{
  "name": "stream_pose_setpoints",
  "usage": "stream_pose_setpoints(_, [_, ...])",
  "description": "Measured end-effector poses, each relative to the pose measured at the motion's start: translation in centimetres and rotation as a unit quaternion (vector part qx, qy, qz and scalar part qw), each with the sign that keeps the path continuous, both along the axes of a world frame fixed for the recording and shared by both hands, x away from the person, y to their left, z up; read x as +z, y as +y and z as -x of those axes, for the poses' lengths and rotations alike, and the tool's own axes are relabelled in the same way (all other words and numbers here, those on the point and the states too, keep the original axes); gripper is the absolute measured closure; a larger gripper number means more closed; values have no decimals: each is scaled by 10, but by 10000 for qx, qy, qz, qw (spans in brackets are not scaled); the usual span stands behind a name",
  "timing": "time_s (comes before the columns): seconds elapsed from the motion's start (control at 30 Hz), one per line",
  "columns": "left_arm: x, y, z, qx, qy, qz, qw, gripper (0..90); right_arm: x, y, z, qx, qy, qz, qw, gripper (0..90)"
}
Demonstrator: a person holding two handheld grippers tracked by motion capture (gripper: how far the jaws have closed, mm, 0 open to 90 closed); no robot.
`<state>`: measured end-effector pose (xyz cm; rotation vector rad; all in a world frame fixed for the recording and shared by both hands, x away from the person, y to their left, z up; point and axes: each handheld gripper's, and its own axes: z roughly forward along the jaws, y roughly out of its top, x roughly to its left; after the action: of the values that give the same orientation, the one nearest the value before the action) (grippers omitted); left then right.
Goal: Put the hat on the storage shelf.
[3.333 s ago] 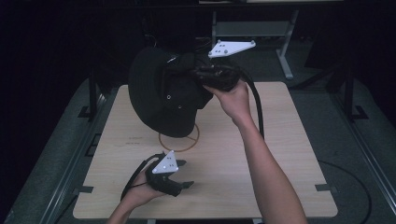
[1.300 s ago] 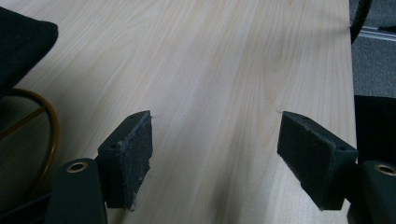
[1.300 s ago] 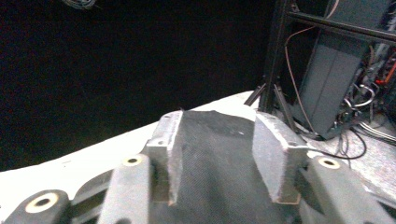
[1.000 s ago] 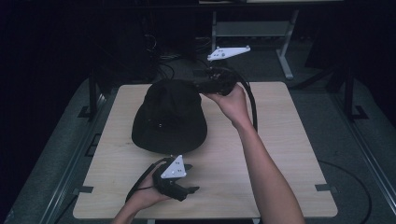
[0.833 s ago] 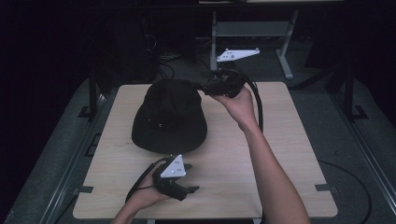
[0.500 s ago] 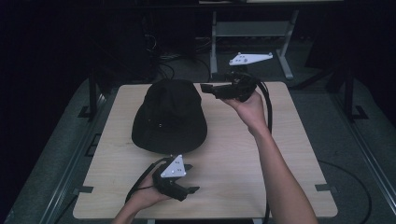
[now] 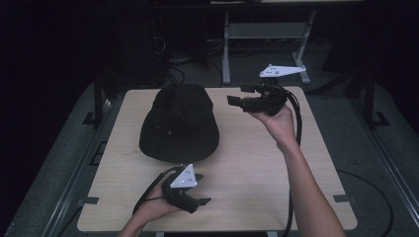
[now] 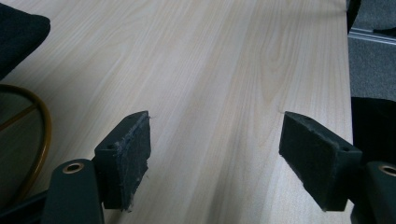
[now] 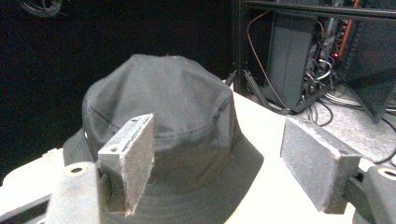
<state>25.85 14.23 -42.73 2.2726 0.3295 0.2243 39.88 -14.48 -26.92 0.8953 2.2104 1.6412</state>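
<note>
Black bucket hat (image 7: 179, 123) is soft, light, floppy, so pinch the brim; right gripper (image 7: 236, 98) jaws just opened, empty; left gripper (image 7: 203, 201) spread, empty.

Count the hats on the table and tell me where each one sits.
1. A black bucket hat rests crown up on the far left part of the wooden table, beyond the left gripper and left of the right gripper. Nothing suggests another hidden one.
</note>
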Motion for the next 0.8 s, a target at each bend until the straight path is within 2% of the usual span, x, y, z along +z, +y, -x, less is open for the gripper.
stream_pose_setpoints(0.5, [0, 1, 0, 10, 22, 13, 10000, 242, -22, -31, 17, -186, 108, 42, 9998, 223])
stream_pose_setpoints(0.8, [0, 1, -1, -8, 6, -10, 10000, 239, -37, -54, 35, -347, 183, -6, 9992, 206])
